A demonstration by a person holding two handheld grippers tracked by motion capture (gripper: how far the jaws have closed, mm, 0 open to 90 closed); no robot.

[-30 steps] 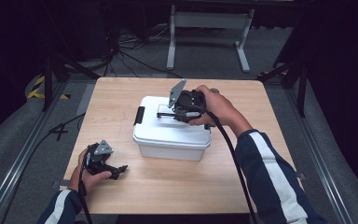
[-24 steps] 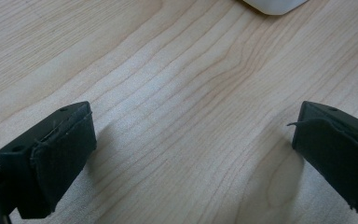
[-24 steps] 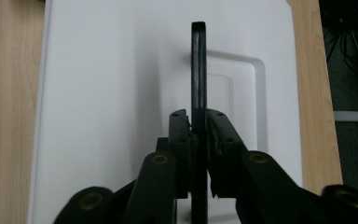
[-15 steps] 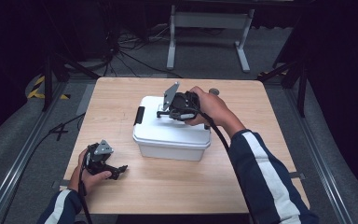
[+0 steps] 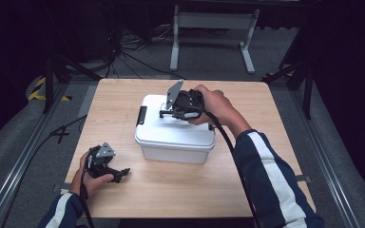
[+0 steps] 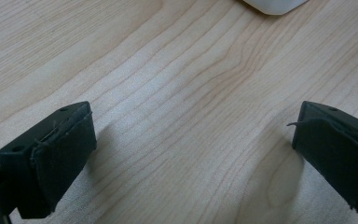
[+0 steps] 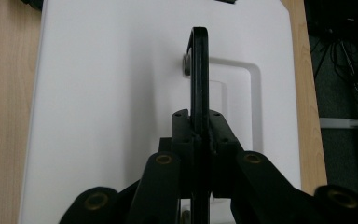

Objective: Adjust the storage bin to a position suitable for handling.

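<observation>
My right gripper [image 7: 199, 140] has its jaws clamped on the black carry handle [image 7: 199, 70] of the white lidded storage box [image 5: 171, 135], which sits mid-table; the handle stands upright on edge in my pinch. Best move, I judge: lift straight up, wrist steady, so the thin handle doesn't twist out and the box doesn't swing. The black side latch [image 5: 141, 115] looks shut, can't confirm. My left gripper [image 5: 121, 172] rests on the wooden table [image 5: 266, 161] near the front-left edge, jaws spread wide with nothing between. Open tabletop all round the box; table edges close behind and right, so keep travel short.
</observation>
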